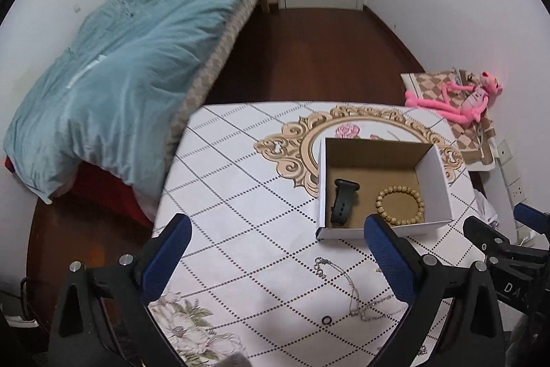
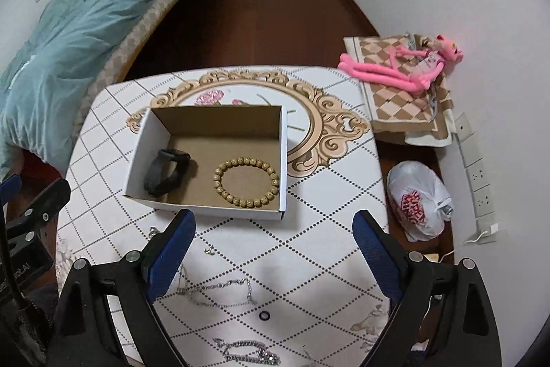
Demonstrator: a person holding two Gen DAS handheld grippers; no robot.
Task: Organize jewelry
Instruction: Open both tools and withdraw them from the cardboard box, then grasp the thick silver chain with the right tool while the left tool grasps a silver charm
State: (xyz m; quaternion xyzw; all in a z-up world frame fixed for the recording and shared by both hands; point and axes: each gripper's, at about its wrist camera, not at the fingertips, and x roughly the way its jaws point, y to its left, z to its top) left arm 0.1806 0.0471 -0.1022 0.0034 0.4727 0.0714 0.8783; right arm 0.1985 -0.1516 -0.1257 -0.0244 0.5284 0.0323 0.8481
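Both tongs, left (image 1: 276,241) and right (image 2: 274,234), gape wide and hold nothing. Ahead of them, the box (image 2: 141,140) holds a beaded bracelet (image 2: 246,182). Silver chains (image 2: 220,289) lie between the right tongs.

In the box (image 2: 213,160) on the table (image 2: 326,229), the watch band (image 2: 166,172) lies left of the bead bracelet (image 2: 245,181).

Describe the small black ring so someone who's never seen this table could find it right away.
Start at the open cardboard box on the table. Come toward the near edge, past the silver chains, to the space between the right gripper fingers. The black ring lies there alone on the cloth, tiny, dark and plain, unlike the long shiny chains beside it.
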